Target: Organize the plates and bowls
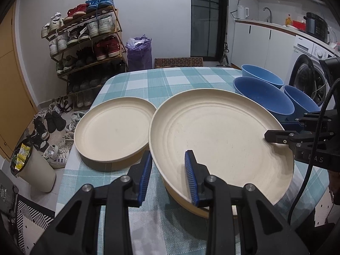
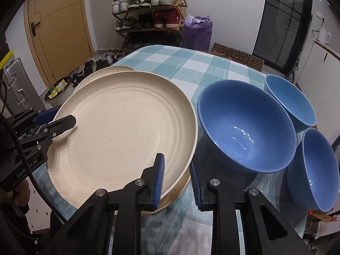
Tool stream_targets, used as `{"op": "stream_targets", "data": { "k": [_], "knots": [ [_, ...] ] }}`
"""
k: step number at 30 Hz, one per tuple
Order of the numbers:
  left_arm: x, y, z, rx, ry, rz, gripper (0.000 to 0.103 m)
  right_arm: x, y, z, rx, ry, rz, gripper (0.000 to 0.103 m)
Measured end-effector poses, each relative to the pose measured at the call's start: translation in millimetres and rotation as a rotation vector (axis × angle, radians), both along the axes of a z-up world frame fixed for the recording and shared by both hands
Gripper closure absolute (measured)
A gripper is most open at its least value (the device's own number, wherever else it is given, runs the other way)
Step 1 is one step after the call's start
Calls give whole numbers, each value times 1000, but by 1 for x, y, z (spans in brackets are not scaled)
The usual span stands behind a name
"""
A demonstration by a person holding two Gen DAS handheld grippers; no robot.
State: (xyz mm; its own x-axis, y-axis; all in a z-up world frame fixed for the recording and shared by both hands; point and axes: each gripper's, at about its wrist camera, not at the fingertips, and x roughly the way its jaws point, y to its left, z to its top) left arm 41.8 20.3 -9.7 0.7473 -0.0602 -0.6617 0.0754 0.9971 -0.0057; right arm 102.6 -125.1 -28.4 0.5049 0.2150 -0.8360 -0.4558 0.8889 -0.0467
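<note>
Plate (image 1: pixel 221 140) hangs tilted over the table (image 1: pixel 148 80), both tools clamped on its rim, left tool (image 1: pixel 169 178) and right tool (image 2: pixel 177 182).

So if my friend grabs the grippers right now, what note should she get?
Left gripper: shut on the near-left rim of the big plate.
Right gripper: shut on the same plate's opposite rim; the plate is tilted, held between both.
Second plate: on the table, just left of the held one.
Three blue bowls: separate, on the right.
Done: nothing stacked yet.
Left: probably set the held plate on the other, then nest the bowls.
</note>
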Motion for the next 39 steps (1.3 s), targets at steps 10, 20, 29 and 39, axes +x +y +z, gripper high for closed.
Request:
{"op": "stream_targets", "data": {
  "k": [10,20,29,39],
  "knots": [
    [1,1,-9,17,15,11,73,-5,4,-15,-14,17,4,79],
    [4,-5,-19,34,33,8,73,-2,8,-19,-34,19,2,79],
    [6,-8,-25,38,49,-1,73,-2,8,-23,-47,13,-4,79],
    [9,-13,-35,51,70,-12,73,-3,5,-28,-64,5,-15,79]
  ]
}}
